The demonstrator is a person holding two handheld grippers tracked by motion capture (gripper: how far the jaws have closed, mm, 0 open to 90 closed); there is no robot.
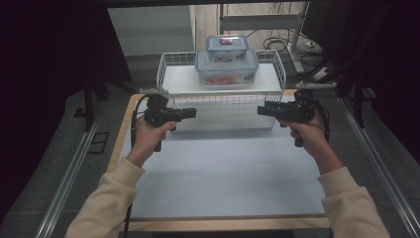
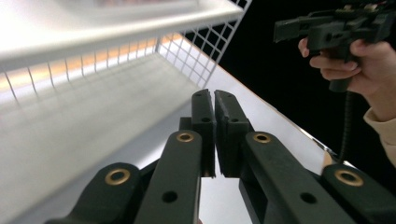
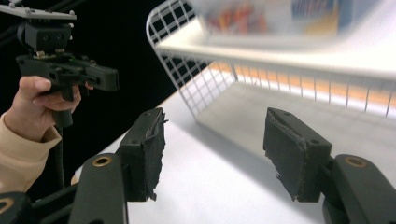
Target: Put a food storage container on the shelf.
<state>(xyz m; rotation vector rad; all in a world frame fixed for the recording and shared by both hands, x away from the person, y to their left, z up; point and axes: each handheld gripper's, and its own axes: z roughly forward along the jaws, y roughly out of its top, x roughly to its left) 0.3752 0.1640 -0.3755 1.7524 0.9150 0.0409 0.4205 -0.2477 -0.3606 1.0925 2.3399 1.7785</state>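
Observation:
A white wire basket (image 1: 168,64) stands at the far end of the table. On its white board rests a large clear container (image 1: 226,71) with a blue lid, and a smaller one (image 1: 227,48) is stacked on top. My left gripper (image 1: 192,113) hangs in front of the basket's left corner, pointing right, with its jaws shut and nothing between them (image 2: 215,100). My right gripper (image 1: 260,110) faces it from the basket's right corner and is open and empty (image 3: 215,121). In the right gripper view the basket (image 3: 187,79) and the blurred containers (image 3: 261,16) lie ahead.
A white mat (image 1: 223,173) covers the table, which has a wooden rim (image 1: 223,223). Metal rails (image 1: 67,178) run along the floor on both sides. Cables (image 1: 277,42) and a desk frame lie behind the basket. Dark curtains close in left and right.

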